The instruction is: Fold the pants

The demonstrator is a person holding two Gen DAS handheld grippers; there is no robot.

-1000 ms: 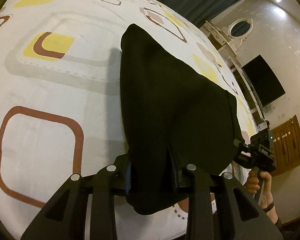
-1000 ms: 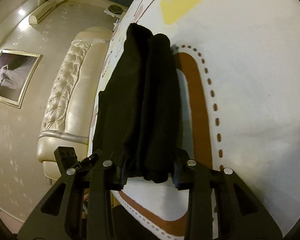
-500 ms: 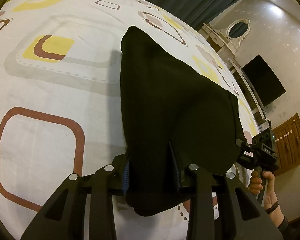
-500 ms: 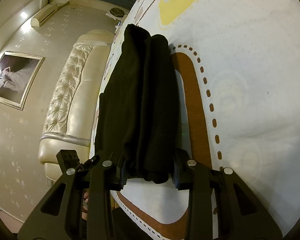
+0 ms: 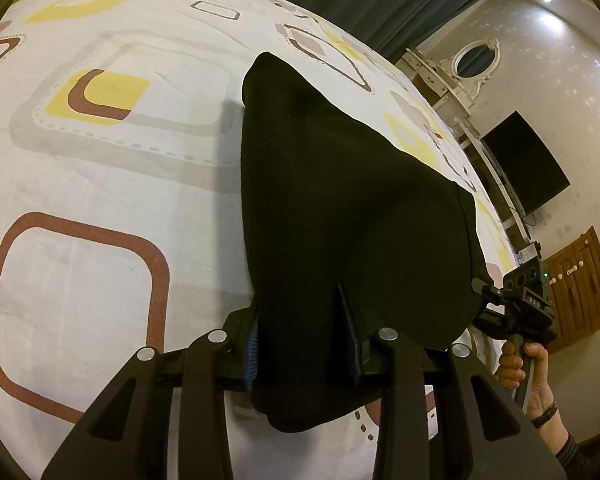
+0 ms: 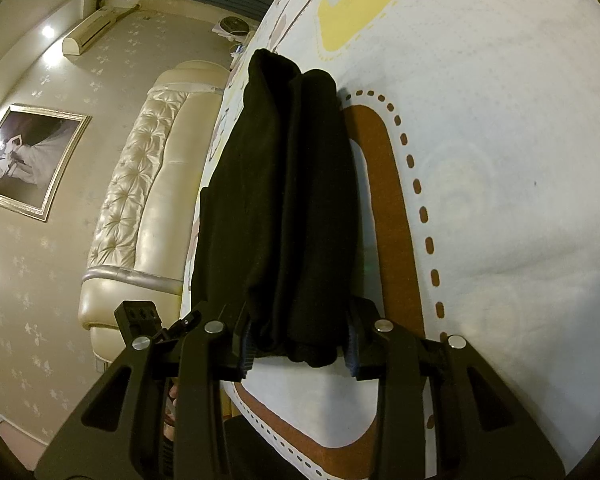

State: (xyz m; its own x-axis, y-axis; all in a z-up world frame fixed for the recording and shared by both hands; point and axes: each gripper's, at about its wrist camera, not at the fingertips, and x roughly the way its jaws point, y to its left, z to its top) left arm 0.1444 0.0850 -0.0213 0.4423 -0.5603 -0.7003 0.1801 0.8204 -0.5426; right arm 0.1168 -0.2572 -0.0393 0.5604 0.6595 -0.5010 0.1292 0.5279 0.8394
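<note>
A bed [image 5: 100, 184] with a white sheet patterned in brown and yellow squares carries the black pants [image 5: 340, 208], near its edge by the cream headboard [image 6: 140, 184]. Little has changed since earlier. Left gripper [image 5: 304, 344] and right gripper [image 6: 298, 344] each clamp narrowly on pants fabric.

The fingertips of the left gripper [image 5: 304, 344] are buried in the black pants [image 5: 340, 208], so the pinched edge cannot be seen. In the right wrist view, the right gripper [image 6: 298, 344] is likewise covered by fabric, and the framed picture [image 6: 28, 160] is too blurred to be read.
</note>
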